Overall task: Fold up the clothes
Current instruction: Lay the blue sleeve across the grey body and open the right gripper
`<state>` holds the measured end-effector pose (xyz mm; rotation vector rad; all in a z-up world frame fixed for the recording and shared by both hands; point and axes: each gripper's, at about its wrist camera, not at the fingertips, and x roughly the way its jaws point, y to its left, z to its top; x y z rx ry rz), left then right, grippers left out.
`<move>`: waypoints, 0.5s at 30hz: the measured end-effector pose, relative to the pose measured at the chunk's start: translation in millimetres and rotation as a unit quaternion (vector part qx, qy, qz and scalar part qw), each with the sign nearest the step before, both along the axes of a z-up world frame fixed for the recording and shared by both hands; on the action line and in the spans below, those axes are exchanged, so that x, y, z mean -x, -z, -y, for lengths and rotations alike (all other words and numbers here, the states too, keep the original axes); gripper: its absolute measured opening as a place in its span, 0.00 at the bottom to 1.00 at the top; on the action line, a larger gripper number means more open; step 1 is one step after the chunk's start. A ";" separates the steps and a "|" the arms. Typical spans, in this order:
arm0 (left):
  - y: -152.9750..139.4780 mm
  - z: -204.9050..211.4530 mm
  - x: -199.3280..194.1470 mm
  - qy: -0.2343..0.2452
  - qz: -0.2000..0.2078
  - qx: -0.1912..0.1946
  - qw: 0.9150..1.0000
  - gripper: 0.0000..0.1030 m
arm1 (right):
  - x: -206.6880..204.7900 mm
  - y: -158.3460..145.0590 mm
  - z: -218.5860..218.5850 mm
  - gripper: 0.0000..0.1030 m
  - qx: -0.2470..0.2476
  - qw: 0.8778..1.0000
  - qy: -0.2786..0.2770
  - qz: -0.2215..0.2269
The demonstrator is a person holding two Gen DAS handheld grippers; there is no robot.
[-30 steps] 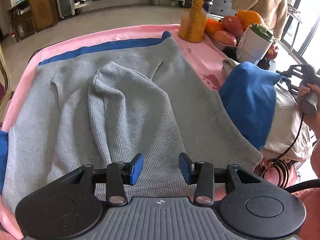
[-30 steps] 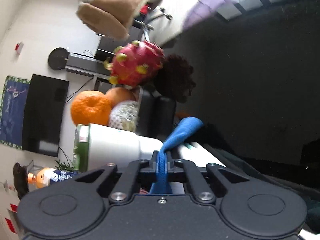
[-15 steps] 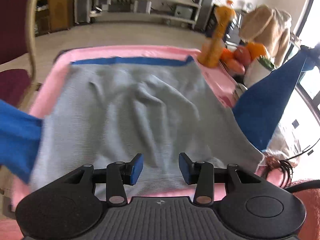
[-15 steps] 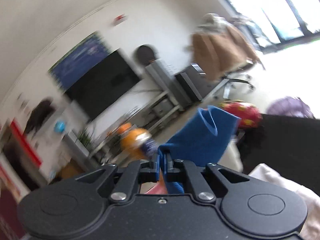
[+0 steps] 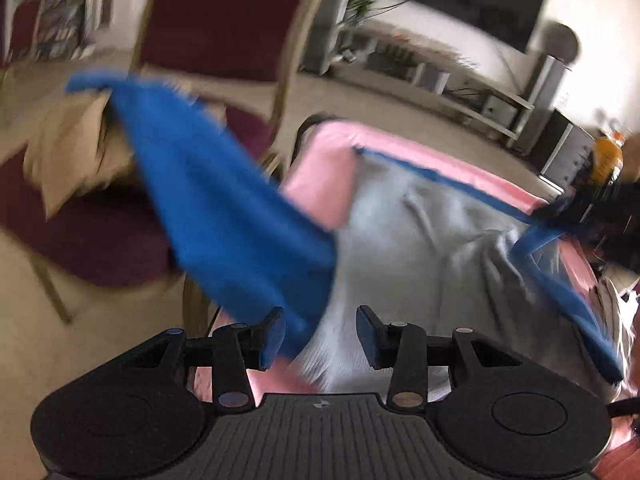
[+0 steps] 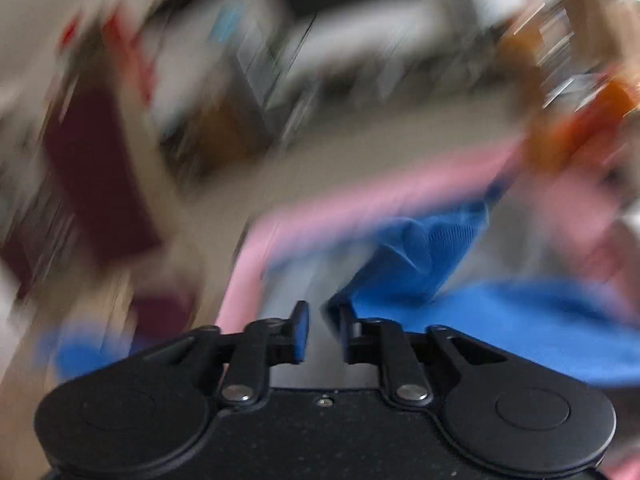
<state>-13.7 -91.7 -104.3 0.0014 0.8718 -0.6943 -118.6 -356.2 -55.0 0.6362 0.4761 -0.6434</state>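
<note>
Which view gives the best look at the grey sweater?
The left wrist view. The grey sweater lies spread on the pink cover, only slightly blurred, with blue cloth across its left side. The right wrist view is badly smeared; only a grey streak shows there.

A ribbed grey knit sweater (image 5: pixel 420 248) lies spread on the pink-covered surface. A bright blue cloth garment (image 5: pixel 224 200) is lifted over it, one part spread wide at left, blurred in both views.

Left wrist view looks forward, tilted down, close over the pink-covered bench (image 5: pixel 320 168). Right wrist view, badly motion-blurred, faces the same bench (image 6: pixel 360 196) from low. Both share the blue cloth (image 5: pixel 224 208) (image 6: pixel 500 320).
</note>
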 end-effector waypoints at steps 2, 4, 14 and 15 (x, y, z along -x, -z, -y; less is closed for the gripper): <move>1.3 -3.2 -3.1 0.002 -0.010 0.015 1.000 0.39 | 12.6 -0.6 6.6 0.23 -0.017 1.000 -0.013 -0.006; 4.6 6.8 -4.5 0.006 -0.020 0.013 1.000 0.40 | 25.2 -1.1 13.2 0.36 -0.034 0.999 -0.027 -0.012; 25.1 70.2 -10.6 0.032 -0.081 -0.015 0.996 0.41 | 110.1 7.0 77.0 0.59 -0.094 0.995 -0.026 -0.026; 27.1 76.5 -11.2 0.035 -0.087 -0.018 0.995 0.42 | 119.7 15.3 88.4 0.59 -0.103 0.994 -0.017 -0.026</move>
